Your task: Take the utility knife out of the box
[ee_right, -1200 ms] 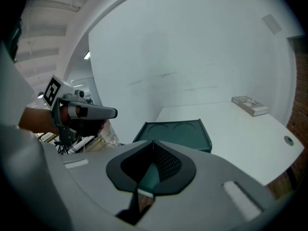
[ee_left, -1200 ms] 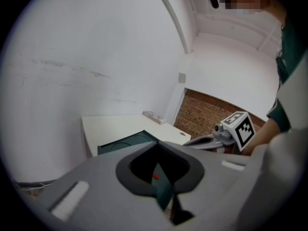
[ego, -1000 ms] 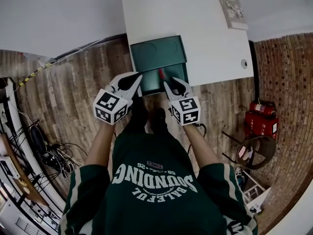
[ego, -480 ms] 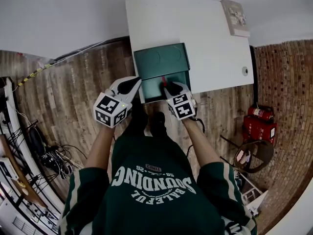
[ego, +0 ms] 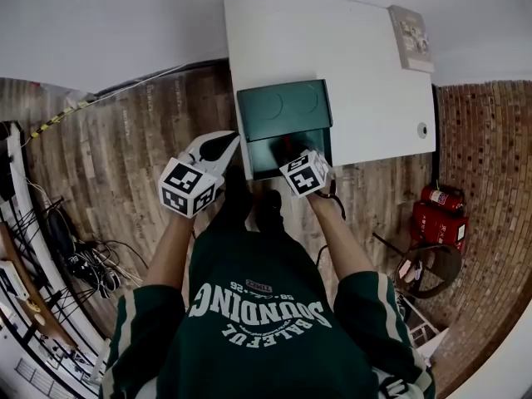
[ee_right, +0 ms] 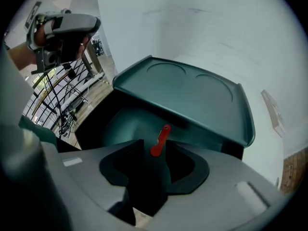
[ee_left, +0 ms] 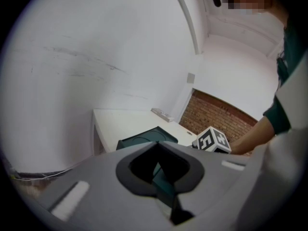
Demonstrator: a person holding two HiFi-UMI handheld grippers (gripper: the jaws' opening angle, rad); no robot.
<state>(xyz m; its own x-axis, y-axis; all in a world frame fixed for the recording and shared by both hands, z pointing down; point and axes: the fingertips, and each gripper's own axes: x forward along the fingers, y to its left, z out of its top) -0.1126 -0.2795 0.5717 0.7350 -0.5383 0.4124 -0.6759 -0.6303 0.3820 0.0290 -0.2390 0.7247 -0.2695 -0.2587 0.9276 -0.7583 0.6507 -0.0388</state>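
The right gripper [ego: 293,156] reaches down into the box [ego: 259,158]. In its own view the right gripper [ee_right: 152,146] has its jaws a little apart, with the red handle of the knife [ee_right: 161,136] standing upright between the tips. I cannot tell whether either jaw touches it. The left gripper [ego: 226,145] hangs at 9 o'clock of the box, off the surface [ego: 366,73] and over the floor. In its own view the left gripper [ee_left: 156,144] has its jaw tips together and nothing between them.

By count there are two grippers, two marker cubes, one box, one knife and one surface. The box is green and sits at the surface's 6 o'clock edge. Its single lid [ego: 284,110] is thrown open toward 12 o'clock.

Only the right gripper view shows the knife, which is inside the box in front of the raised lid [ee_right: 192,100]. In the head view the right cube [ego: 305,173] and the gripper cover that spot. The left gripper view shows the lid [ee_left: 144,137] and the right cube [ee_left: 212,141] at 3 o'clock of it, but not the box's inside. The right gripper view alone shows a hand [ee_right: 41,32] around the left gripper [ee_right: 67,30] at 10 o'clock. The left cube [ego: 189,188] shows only in the head view.
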